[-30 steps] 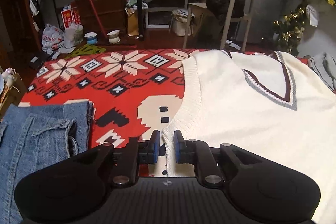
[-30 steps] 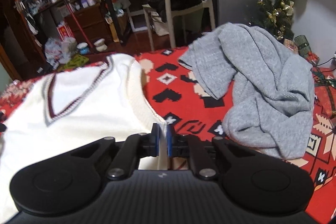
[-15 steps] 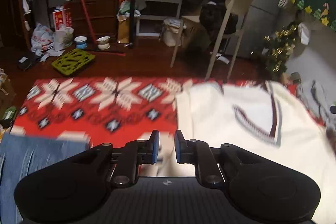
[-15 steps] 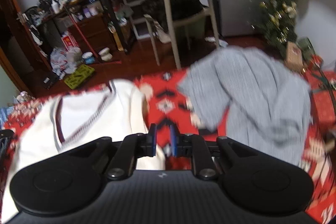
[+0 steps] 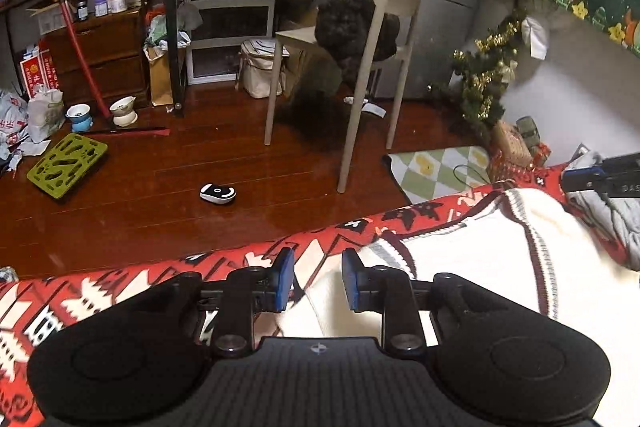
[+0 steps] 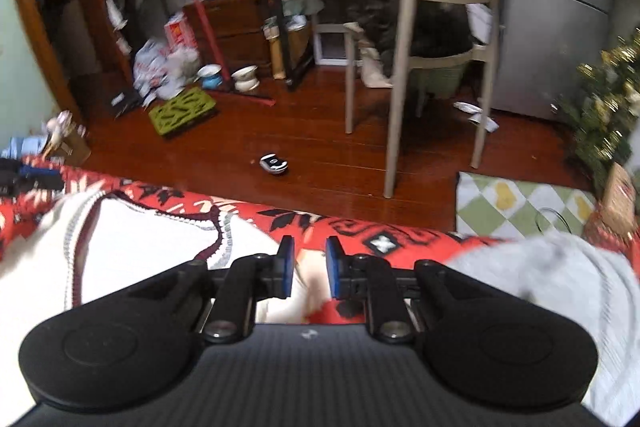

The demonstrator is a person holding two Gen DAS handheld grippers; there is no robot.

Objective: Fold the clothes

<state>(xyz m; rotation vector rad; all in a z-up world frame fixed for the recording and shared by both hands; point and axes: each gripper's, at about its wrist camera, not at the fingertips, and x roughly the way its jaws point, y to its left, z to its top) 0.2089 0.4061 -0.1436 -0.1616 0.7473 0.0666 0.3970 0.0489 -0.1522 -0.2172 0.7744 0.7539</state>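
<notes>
A cream knit vest [image 5: 480,267] with a maroon and grey V-neck trim lies on the red patterned blanket [image 5: 120,291], near its far edge. My left gripper [image 5: 319,279] hovers over the vest's left edge. Its jaws are opening, and the fabric lies under the blue pads without being pinched. In the right wrist view the vest [image 6: 140,247] fills the lower left. My right gripper [image 6: 310,273] is over its right edge, pads apart, with cloth loose below the gap. Each gripper shows at the other view's edge.
A crumpled grey sweater [image 6: 560,275] lies on the blanket right of the vest. Beyond the blanket's edge is dark wood floor with a beige chair [image 5: 380,67], a small black and white object [image 5: 218,193], a checked mat [image 5: 440,167] and a small Christmas tree [image 5: 484,83].
Both grippers, first shut on the vest's near hem, moved forward to the blanket's far edge, carrying the hem up to the neckline. Their jaws then parted. The jeans left the left view.
</notes>
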